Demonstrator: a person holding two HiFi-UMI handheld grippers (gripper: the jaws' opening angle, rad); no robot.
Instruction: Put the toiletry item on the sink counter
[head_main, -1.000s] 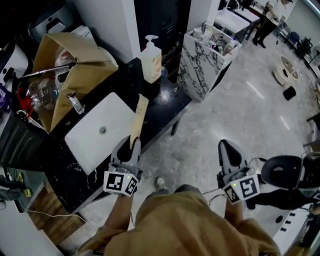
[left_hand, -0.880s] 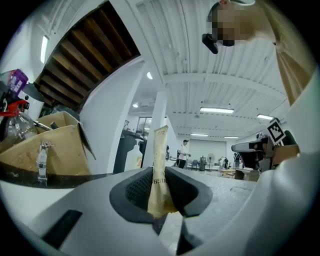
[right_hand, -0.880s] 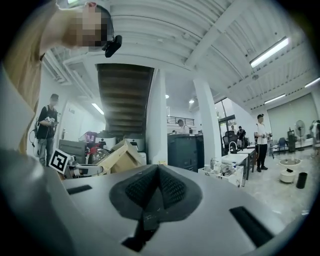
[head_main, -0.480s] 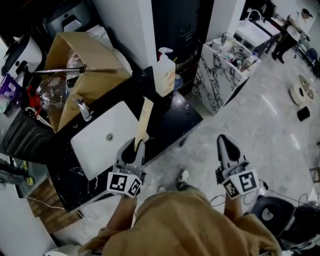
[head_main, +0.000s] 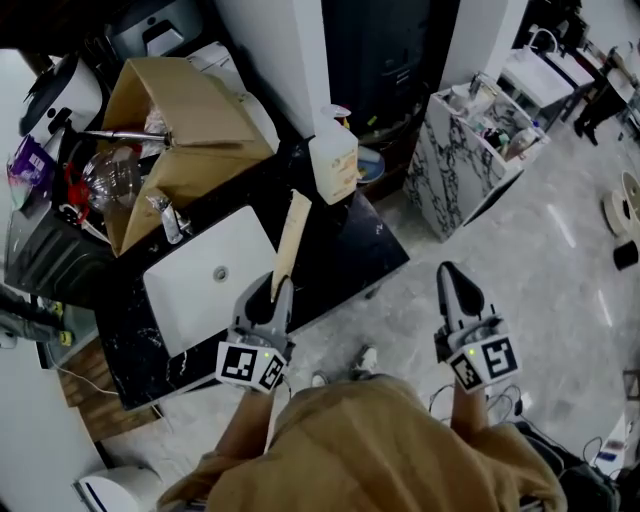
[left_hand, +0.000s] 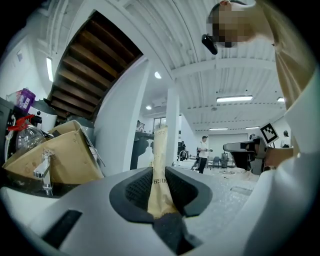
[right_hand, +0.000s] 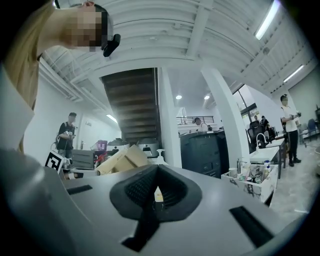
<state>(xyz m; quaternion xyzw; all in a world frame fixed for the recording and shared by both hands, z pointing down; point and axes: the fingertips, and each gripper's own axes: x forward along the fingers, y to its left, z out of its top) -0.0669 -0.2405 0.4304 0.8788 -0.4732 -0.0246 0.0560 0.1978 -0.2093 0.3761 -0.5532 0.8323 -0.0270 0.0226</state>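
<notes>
Worktop (head_main: 350, 250): black, carrying white sink (head_main: 190, 300)
Left gripper (head_main: 279, 287): pinching beige tube (head_main: 291, 240) beside sink
Right gripper (head_main: 450, 272): pressed together, over pale floor (head_main: 530, 270)

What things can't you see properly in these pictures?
- Left gripper view: the tan tube's print, mostly covered where the left gripper's jaws squeeze it.
- Head view: the pump bottle's label, too small to read.
- Head view: the cardboard box's inside, dark and under its flaps.

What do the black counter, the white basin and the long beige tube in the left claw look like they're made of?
Counter: polished dark stone or an imitation; glossy, pale flecks.
Basin: probably glazed ceramic; smooth, plain white.
Tube: likely soft plastic or laminate, matte beige; its far end is flat and wide.
</notes>
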